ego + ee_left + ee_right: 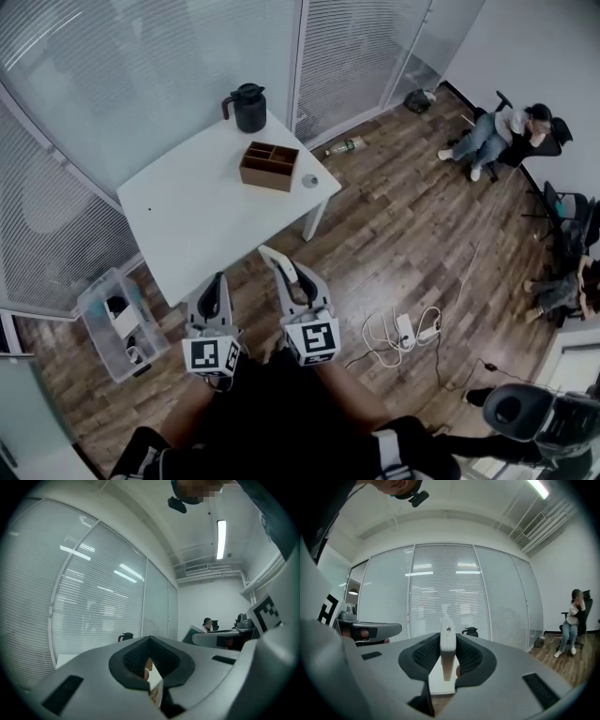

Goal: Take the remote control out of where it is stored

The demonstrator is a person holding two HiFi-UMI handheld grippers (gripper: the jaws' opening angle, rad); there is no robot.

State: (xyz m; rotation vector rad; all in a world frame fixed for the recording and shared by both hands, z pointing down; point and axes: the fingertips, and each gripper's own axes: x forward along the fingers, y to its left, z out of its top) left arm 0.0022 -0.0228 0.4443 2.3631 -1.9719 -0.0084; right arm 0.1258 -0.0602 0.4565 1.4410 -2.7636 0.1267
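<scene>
Between the right tool's (448, 663) pads the remote (447, 637) sits edge-on, gripped by its flat faces, probably for security, well apart from the box (269, 166) on the counter (187, 220). Left tool (150, 644) is closed and empty.

The left gripper (215, 286) is pointing level with its jaws pressed together and nothing between them. Just to its right, the right gripper (298, 287) is pointing level too, clamping the remote control (277, 263) edgewise.
</scene>
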